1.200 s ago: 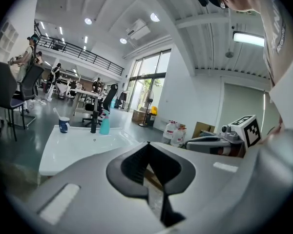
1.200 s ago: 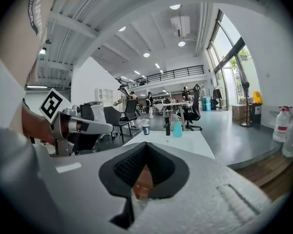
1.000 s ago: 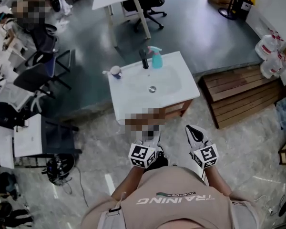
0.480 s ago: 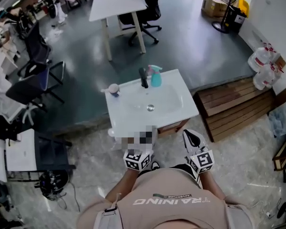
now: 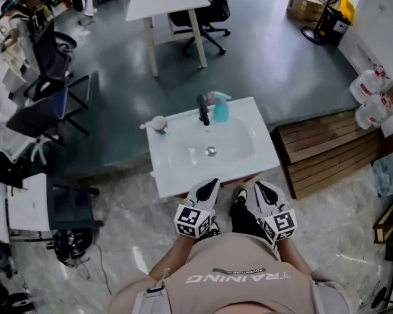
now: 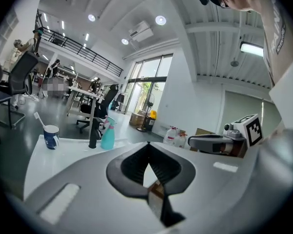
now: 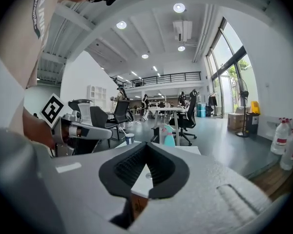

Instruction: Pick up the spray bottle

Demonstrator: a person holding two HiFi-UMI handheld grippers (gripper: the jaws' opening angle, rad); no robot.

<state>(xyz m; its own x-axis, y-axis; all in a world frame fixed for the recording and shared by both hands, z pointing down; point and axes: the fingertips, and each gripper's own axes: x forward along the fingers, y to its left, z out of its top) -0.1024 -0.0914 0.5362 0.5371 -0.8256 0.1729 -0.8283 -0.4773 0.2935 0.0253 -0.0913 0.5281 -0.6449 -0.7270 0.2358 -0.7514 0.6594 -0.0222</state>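
Teal spray bottle (image 5: 221, 112) (pink-topped), black faucet (image 5: 202, 110), white sink (image 5: 177, 170)

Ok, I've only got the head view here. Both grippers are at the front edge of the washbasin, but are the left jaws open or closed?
Observer: Closed. In the left gripper view the left gripper has its tips together with nothing between them.
Operator: And the right one?
Observer: The right gripper is closed too, and empty.
Operator: Which one is better lined up with the spray bottle?
Observer: The right, I'd say. In the right gripper view the spray bottle stands upright just right of the jaw tips, while in the left gripper view it sits well off to the left.
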